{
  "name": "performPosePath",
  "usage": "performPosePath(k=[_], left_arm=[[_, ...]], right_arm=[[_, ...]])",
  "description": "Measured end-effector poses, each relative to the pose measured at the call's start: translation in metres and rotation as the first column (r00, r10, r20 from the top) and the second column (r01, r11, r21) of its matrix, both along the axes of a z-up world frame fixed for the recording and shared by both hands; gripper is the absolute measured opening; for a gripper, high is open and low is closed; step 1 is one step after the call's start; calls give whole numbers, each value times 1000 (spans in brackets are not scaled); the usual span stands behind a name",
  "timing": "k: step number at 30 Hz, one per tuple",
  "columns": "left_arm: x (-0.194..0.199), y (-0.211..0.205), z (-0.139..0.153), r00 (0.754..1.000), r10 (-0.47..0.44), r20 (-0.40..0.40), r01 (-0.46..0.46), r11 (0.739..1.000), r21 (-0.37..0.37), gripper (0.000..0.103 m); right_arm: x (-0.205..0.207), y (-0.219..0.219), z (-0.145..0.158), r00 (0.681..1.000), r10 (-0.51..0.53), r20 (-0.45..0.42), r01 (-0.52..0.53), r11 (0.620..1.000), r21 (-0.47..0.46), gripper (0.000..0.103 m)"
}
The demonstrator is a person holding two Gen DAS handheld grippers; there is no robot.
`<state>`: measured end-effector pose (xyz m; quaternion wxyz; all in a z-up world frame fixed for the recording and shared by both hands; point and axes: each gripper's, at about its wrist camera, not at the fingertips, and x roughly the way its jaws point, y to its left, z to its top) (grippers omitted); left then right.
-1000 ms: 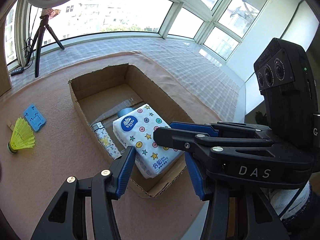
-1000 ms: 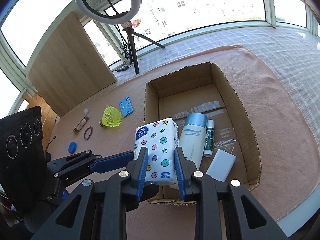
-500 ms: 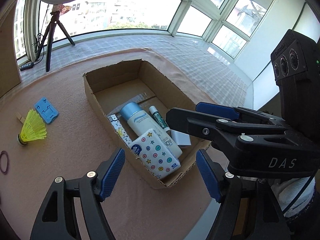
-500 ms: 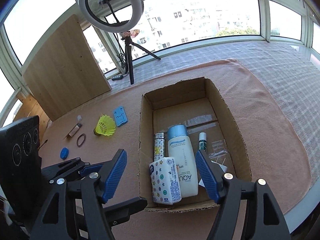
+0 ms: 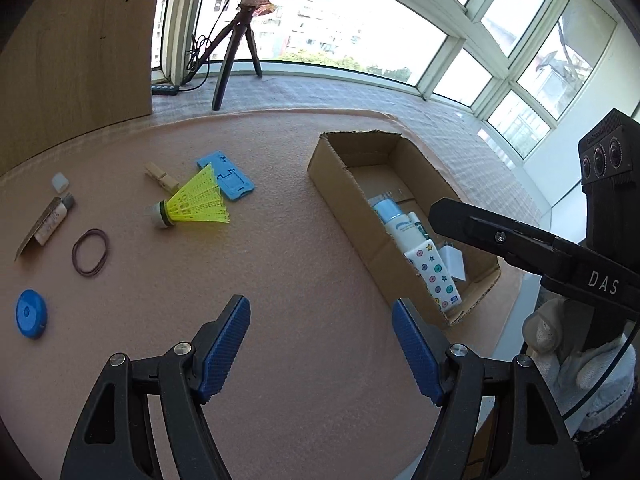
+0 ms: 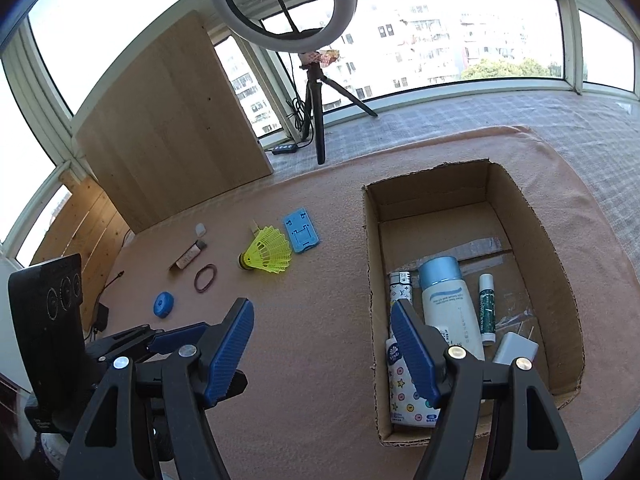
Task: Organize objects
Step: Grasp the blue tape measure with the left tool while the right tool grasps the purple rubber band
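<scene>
An open brown cardboard box [image 6: 472, 184] sits on the pink cloth, holding a white tissue pack printed with coloured dots and stars [image 6: 404, 396] at its 7 o'clock corner, a white lotion bottle with a pale blue cap [image 6: 450, 304], a patterned slim tube [image 6: 400, 286], a green-labelled lip balm stick [image 6: 487, 308] and a white plug adapter [image 6: 514, 348]. At the box's 9 o'clock lie a yellow plastic shuttlecock [image 6: 269, 251] on its side, a light blue flat plastic stand [image 6: 301, 230], a brown rubber band [image 6: 205, 278], a blue round disc [image 6: 163, 305] and a small uncapped tube [image 6: 188, 257].
</scene>
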<state>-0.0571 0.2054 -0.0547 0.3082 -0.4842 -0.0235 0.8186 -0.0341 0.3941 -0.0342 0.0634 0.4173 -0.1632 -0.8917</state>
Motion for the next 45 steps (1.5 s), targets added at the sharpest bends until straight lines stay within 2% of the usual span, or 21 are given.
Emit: performPosePath(k=[7,11,18,31,35,38,42,45], left_arm=[[-16,-87,-13,986,167,13,-167,985,-37,77],[-25,-136,-19,969,249,2,-248,966,-77,77],[-47,-190,-35,944,330,-1,-326,934,-144,77],[-81,-222,-72,921,388,40,-373,907,-197,77],[-90,-227,-80,915,400,49,-383,901,-203,77],[-94,-228,-84,914,403,56,-385,901,-201,77],[-99,-229,-90,914,401,63,-381,901,-209,77],[-102,-228,-94,915,399,65,-377,901,-214,77]], right_arm=[[-27,-58,1,992,125,-22,-124,992,27,72],[-47,-94,-4,981,193,-1,-192,979,73,72],[-89,-149,-22,950,304,77,-310,947,87,72],[-157,-226,-78,886,404,227,-439,888,134,72],[-168,-243,-91,865,430,259,-478,863,163,72],[-175,-252,-99,859,430,279,-490,848,201,72],[-182,-260,-109,844,441,304,-509,837,199,72],[-185,-267,-114,834,453,316,-531,815,233,72]])
